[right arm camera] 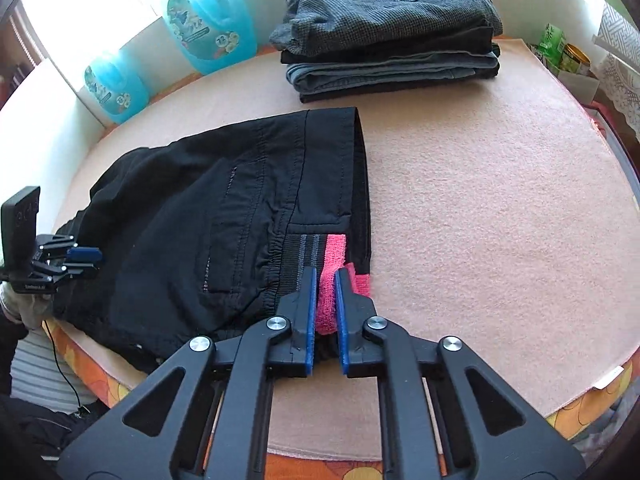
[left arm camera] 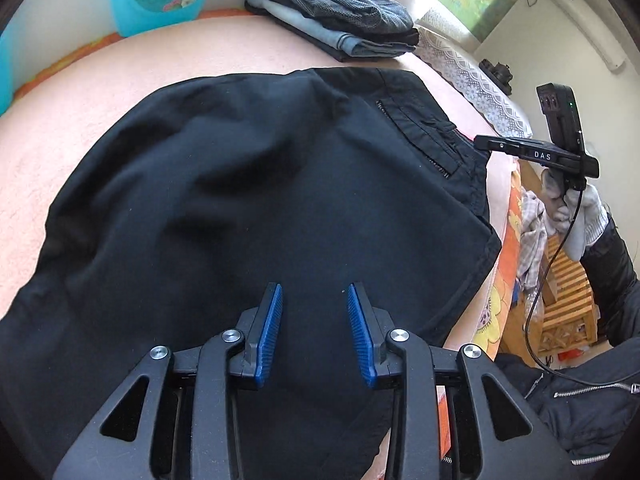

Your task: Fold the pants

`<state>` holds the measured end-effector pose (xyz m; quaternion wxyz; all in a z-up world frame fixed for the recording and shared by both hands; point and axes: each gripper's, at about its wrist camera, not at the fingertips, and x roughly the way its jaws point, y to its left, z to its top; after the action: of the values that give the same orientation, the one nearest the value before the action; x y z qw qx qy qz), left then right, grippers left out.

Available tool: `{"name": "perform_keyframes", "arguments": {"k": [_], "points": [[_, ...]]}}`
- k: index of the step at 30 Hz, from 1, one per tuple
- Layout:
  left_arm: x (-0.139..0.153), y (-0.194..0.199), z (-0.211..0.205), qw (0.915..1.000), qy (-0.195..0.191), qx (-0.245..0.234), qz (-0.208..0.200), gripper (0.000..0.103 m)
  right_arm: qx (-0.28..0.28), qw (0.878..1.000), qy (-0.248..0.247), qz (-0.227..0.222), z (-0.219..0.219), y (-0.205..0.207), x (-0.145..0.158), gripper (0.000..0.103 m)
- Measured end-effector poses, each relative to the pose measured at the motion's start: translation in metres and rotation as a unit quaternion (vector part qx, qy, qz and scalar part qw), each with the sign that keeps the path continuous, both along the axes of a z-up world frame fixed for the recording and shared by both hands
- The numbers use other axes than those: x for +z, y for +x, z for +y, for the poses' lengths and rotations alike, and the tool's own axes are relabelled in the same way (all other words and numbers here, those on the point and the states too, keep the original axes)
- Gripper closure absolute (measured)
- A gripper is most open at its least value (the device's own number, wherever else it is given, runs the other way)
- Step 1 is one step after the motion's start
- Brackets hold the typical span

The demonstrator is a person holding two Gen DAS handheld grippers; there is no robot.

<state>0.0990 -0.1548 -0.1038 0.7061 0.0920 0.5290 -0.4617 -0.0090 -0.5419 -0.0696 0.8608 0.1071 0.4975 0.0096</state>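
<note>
Black pants point(left arm camera: 240, 200) lie flat, folded over, on a pink table cover point(right arm camera: 500, 220). My left gripper point(left arm camera: 315, 288) hovers over the dark cloth with its blue pads apart and nothing between them. In the right wrist view the left gripper point(right arm camera: 86, 258) sits at the far left end of the pants point(right arm camera: 180, 208). My right gripper point(right arm camera: 325, 272) is shut on the pink inner waistband point(right arm camera: 334, 248) at the near right corner of the pants. From the left wrist view the right gripper point(left arm camera: 480, 142) touches the pants' right edge, held by a gloved hand point(left arm camera: 580, 216).
A stack of folded clothes point(right arm camera: 392, 32) stands at the back of the table, also seen in the left wrist view as a stack point(left arm camera: 340, 12). Blue detergent bottles point(right arm camera: 212, 28) stand along the white back wall. The table's orange flowered edge point(right arm camera: 580, 408) runs near the front.
</note>
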Motion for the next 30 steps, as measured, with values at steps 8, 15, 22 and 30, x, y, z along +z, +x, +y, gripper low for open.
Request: {"name": "perform_keyframes", "arguments": {"k": [8,15,22,30], "points": [[0.021,-0.017,0.057,0.9986,0.002,0.05,-0.017,0.07,0.004,0.992,-0.119,0.034,0.004,0.0,-0.002,0.103],[0.041,-0.035,0.176,0.9727,-0.02,0.225,-0.051,0.064,0.081,0.987,-0.13,-0.039,0.06,0.007,0.033,0.095],[0.033,-0.064,0.283,0.9241,-0.013,0.377,-0.064,0.049,0.198,0.972,-0.098,-0.079,0.144,0.025,0.044,0.066],[-0.001,-0.08,0.324,0.8938,-0.042,0.446,0.011,0.048,0.33,0.935,-0.063,-0.113,0.242,0.035,0.058,0.065]]}}
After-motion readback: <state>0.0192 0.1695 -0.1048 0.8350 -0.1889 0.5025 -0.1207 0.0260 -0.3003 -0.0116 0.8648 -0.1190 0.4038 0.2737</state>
